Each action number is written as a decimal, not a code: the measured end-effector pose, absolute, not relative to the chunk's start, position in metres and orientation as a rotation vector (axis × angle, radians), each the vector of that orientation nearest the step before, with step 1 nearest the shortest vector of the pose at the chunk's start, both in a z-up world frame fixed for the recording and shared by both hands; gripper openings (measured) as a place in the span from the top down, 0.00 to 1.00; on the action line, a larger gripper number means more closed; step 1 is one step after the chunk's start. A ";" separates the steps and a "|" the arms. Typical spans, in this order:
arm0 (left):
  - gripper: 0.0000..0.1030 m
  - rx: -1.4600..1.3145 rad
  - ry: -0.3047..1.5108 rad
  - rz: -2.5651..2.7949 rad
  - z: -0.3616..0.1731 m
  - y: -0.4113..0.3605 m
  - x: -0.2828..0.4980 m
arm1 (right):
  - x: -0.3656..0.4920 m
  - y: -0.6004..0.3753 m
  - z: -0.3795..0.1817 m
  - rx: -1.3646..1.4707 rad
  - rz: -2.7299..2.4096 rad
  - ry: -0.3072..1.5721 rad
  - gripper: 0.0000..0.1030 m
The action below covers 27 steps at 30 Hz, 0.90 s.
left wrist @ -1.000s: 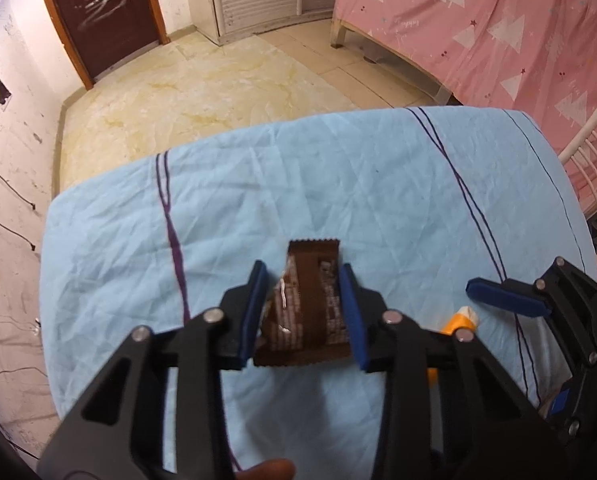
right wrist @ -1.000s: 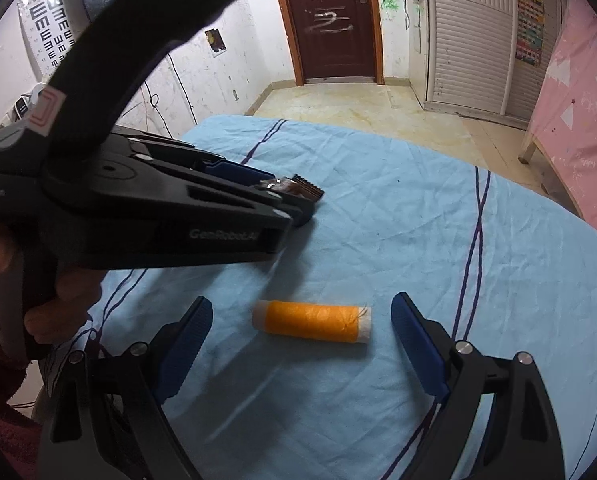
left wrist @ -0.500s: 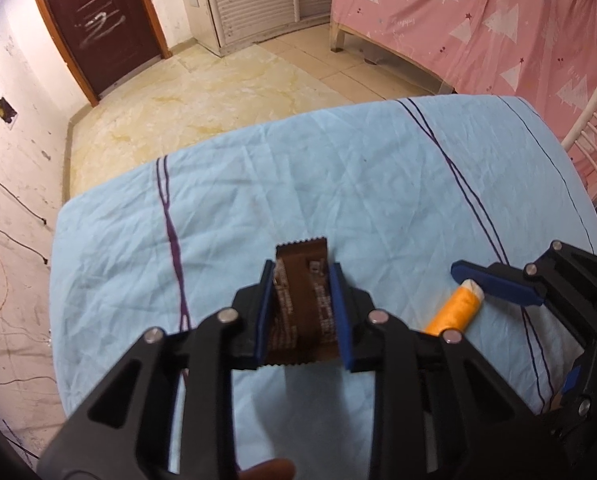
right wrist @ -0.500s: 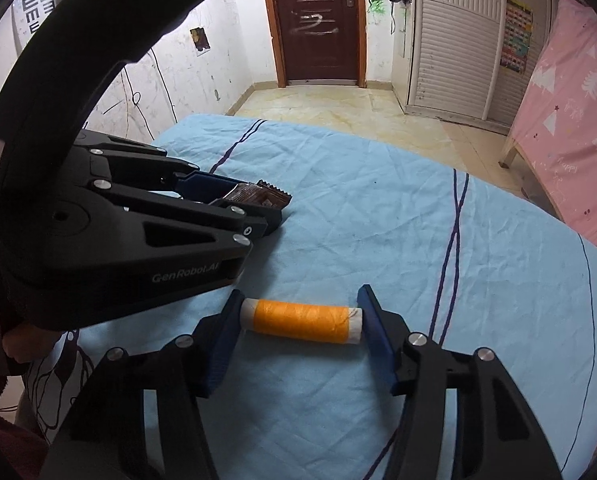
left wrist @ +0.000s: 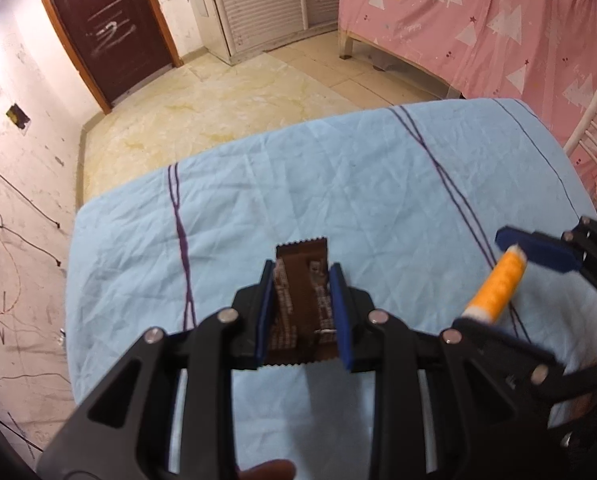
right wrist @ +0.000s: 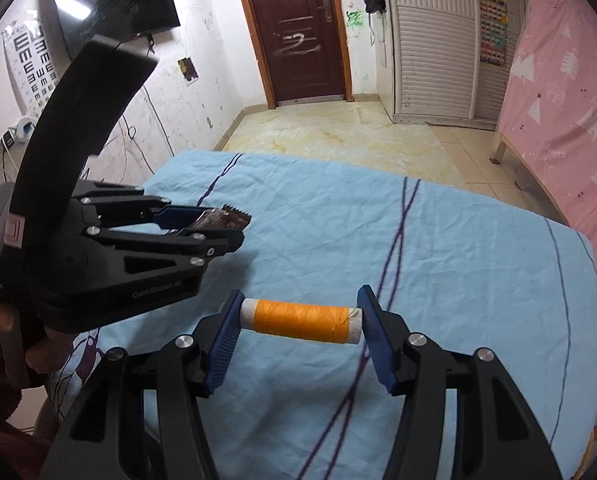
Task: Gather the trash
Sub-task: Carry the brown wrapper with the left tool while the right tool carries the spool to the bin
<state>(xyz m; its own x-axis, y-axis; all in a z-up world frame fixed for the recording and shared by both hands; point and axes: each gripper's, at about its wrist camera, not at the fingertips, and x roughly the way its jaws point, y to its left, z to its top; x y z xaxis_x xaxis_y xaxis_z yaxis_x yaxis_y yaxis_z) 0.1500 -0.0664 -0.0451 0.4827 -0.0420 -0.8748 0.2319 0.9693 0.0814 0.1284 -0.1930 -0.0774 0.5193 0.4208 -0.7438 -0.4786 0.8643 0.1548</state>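
In the left wrist view the left hand-held gripper sits nearest, at 6 o'clock, its blue pads clamped on the long sides of a brown snack wrapper whose crimped end sticks out toward 12 o'clock; squeezing the flat packet across its width probably keeps it from slipping out while it is carried. A fingertip shows at the bottom edge, under the handle. At 3 o'clock the right hand-held gripper holds an orange spool of thread by its two white ends, clear of the cloth. The right wrist view shows the same grip from behind: the right hand-held gripper has just been closing and now presses one pad on each end of the spool, which lies crosswise between them, a hold that suits a round thing that could roll out of a side grip. At 9 o'clock in that view the left hand-held gripper hangs above the cloth with the wrapper poking out of its tips. Below both lies the table, covered in a light blue cloth with dark purple stripes, bare of other trash in these views. Both pieces look picked up, so I judge the next step is to carry them to a bin, which is not in view. Farther off, at 12 o'clock, are the tiled floor, a dark brown door, and at 2 o'clock a bed with a pink cover.
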 end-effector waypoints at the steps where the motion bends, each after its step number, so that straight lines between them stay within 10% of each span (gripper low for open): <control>1: 0.76 0.205 1.051 -0.169 -0.043 -0.070 0.148 | 0.127 -0.199 -0.074 -0.062 0.536 0.862 0.50; 27: 0.76 0.380 0.988 -0.416 0.014 -0.249 0.099 | 0.049 -0.450 -0.017 0.228 0.207 0.597 0.50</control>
